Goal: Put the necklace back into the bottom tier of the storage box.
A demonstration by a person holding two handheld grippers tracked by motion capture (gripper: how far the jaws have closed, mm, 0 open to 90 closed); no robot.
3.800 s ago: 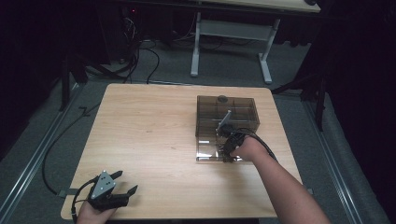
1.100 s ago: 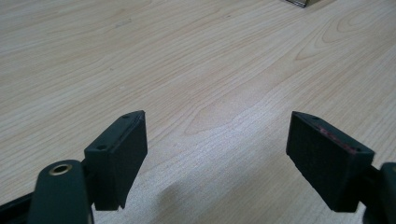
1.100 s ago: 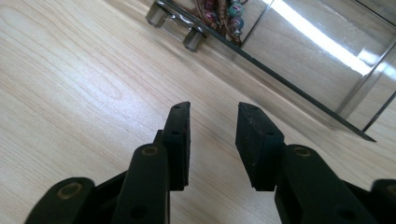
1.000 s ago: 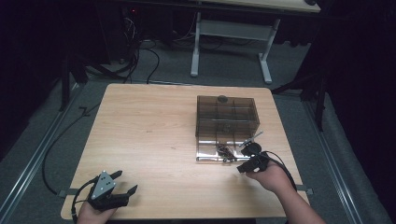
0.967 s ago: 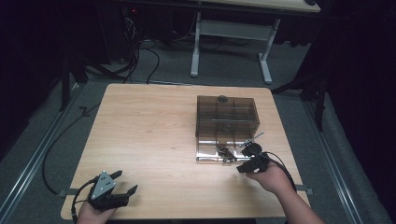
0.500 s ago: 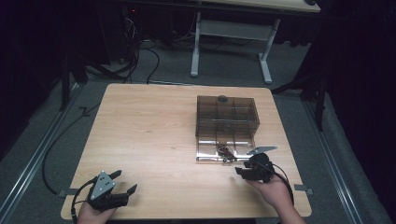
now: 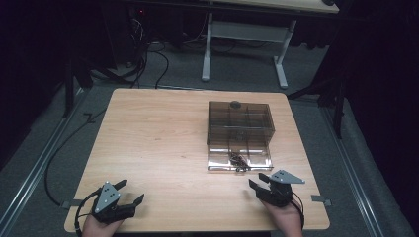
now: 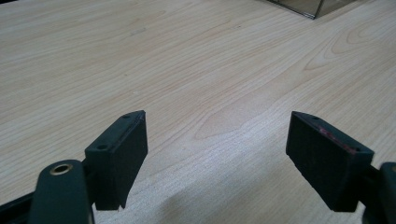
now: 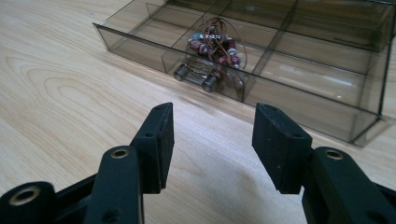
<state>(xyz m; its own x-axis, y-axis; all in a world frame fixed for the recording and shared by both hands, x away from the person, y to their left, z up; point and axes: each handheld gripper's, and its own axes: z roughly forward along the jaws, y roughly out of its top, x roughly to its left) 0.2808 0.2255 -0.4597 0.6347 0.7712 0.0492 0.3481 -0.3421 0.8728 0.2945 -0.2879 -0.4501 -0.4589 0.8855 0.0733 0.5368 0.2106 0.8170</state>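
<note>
At the near left corner of the wooden bench (image 7: 163,138), the left hand-held gripper (image 7: 131,193) rests low over the surface in the person's left hand (image 7: 101,226), its grey plate on top and a black cable trailing off the bench edge to the floor. In the left gripper view its two black jaws stand wide apart with nothing but bare wood grain between them, and a corner of the clear box shows at the top edge. Right of the bench's middle sits the smoky transparent compartment box (image 7: 240,121), a taller lidded part at the back and a low open tray of divided cells toward the person. In the front row's middle cell lies a small tangle of electronic parts (image 7: 238,161); the right gripper view shows them as reddish components with thin wire leads (image 9: 214,43) heaped above a glass tube with metal end caps (image 9: 196,77), which lies against the tray's front wall. Just beside the tray's front right corner, apart from it, the right hand-held gripper (image 7: 257,179) sits on the bench in the person's right hand (image 7: 286,222), jaws parted and empty, pointed toward the tray.
</note>
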